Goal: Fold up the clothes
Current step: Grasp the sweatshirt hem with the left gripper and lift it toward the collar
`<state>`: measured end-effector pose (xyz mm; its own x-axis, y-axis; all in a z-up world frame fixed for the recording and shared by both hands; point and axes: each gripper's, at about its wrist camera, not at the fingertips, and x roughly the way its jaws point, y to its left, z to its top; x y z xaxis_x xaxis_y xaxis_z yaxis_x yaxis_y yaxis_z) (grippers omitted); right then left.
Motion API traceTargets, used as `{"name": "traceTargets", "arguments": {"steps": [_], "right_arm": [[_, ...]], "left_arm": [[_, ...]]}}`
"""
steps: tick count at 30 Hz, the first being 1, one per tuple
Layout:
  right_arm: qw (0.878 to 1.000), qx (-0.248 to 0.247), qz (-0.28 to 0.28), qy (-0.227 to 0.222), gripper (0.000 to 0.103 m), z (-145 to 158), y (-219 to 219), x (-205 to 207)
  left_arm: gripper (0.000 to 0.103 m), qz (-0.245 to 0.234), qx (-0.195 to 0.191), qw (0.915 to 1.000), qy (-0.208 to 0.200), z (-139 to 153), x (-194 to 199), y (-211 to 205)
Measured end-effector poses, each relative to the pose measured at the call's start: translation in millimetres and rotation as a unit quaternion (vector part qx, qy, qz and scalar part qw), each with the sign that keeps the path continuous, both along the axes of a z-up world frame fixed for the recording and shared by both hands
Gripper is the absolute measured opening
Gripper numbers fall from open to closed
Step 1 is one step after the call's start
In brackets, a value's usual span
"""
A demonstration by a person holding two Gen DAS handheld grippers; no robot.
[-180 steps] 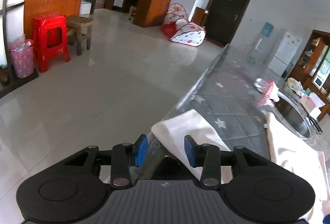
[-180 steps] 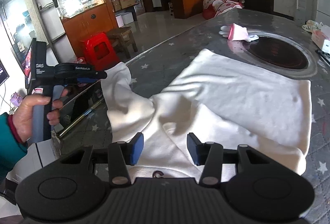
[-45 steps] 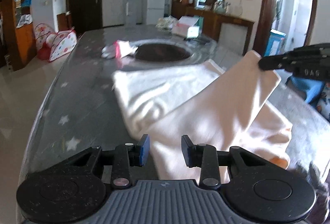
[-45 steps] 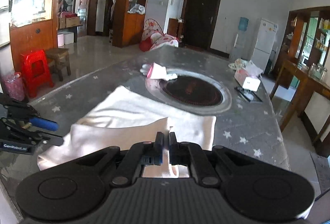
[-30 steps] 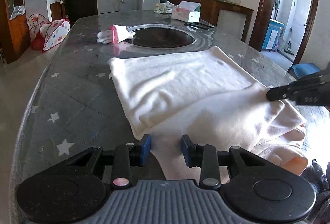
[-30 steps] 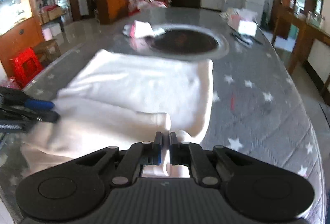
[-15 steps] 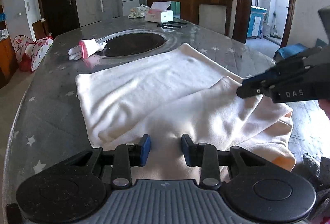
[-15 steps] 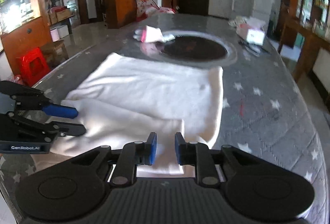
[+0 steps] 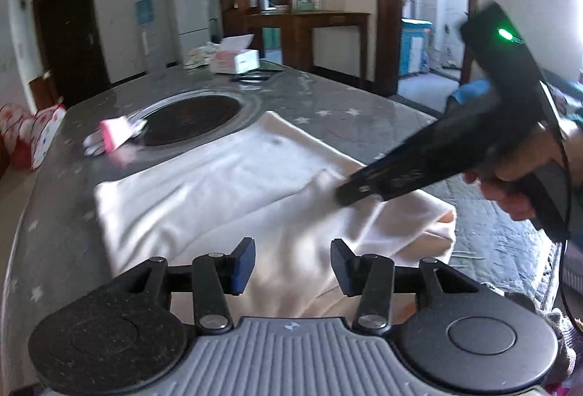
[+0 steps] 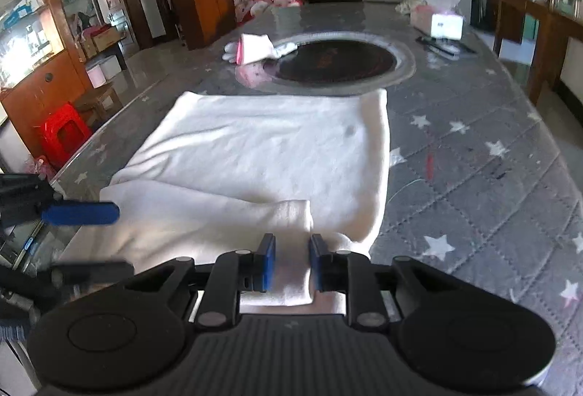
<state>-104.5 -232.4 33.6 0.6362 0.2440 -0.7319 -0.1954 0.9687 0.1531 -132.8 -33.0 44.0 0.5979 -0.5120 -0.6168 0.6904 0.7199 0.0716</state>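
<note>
A white garment (image 9: 218,184) lies partly folded on the grey star-patterned table (image 9: 382,112), its near part doubled over the rest. My left gripper (image 9: 291,265) hovers over the near folded edge. Its jaws are opening, and the cloth lies below them without being pinched. In the right wrist view the garment (image 10: 273,148) spreads ahead. My right gripper (image 10: 291,265) stands slightly open, a narrow fold of cloth lying loose between its fingers. The left gripper (image 10: 87,239) shows at the left edge. A hand holds the right gripper (image 9: 364,190) over the fold's far corner.
A pink and white glove (image 10: 255,48) lies beside the round dark recess (image 10: 335,61) in the table (image 10: 473,159). A tissue box (image 10: 437,20) stands at the far end. The table's edge runs along the left, with a red stool (image 10: 65,137) on the floor below.
My right gripper let go of the cloth corner it pinched, and the fold now lies flat. My left gripper's jaws spread wider and it shifted along the near edge.
</note>
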Motion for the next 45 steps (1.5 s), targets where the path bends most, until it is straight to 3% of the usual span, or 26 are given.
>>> {"name": "traceTargets", "arguments": {"steps": [3,6,14,16,18,21,22,24,28,32,34,37,41,45], "right_arm": [[1.0,0.024,0.006,0.013,0.005,6,-4,4],[0.997,0.07,0.01,0.022,0.005,19,-12,5],[0.984,0.174,0.029,0.038,0.005,52,-12,5],[0.98,0.19,0.038,0.04,0.005,55,-7,4],[0.979,0.193,0.051,0.033,0.005,60,0,2],[0.979,0.195,0.063,0.008,0.011,69,6,0],[0.977,0.203,0.062,-0.003,0.013,73,5,-2],[0.974,0.218,0.06,-0.026,0.027,80,2,-4],[0.974,0.22,0.034,-0.049,0.029,84,-7,-5],[0.986,0.164,0.007,-0.041,0.029,69,-7,-3],[0.99,0.139,0.004,-0.026,0.029,57,-4,-2],[0.993,0.115,0.008,-0.004,0.029,39,3,-3],[0.995,0.099,0.014,0.01,0.029,27,12,-5],[0.996,0.081,0.026,0.011,0.029,22,19,-9]], "left_arm": [[0.053,-0.012,0.005,0.9999,-0.011,-5,-3,-18],[0.059,-0.017,0.0,0.9998,-0.014,-10,-2,-33],[0.059,0.01,-0.015,0.9993,-0.032,-16,0,-52],[0.055,0.024,-0.023,0.9988,-0.037,-14,1,-50],[0.024,0.032,-0.038,0.9981,-0.036,-9,2,-39],[0.011,0.057,-0.07,0.9952,-0.038,3,4,-13],[0.01,0.066,-0.082,0.9936,-0.039,7,5,-2],[0.009,0.091,-0.105,0.9892,-0.047,17,5,25],[0.008,0.14,-0.14,0.9783,-0.061,36,4,77],[0.007,0.175,-0.148,0.9707,-0.074,46,2,108],[0.007,0.167,-0.152,0.9724,-0.057,45,2,111],[0.013,0.147,-0.143,0.9784,-0.025,38,4,105],[0.056,0.14,-0.098,0.9854,0.003,14,11,78],[0.058,0.148,-0.09,0.9846,0.024,-2,25,59]]}}
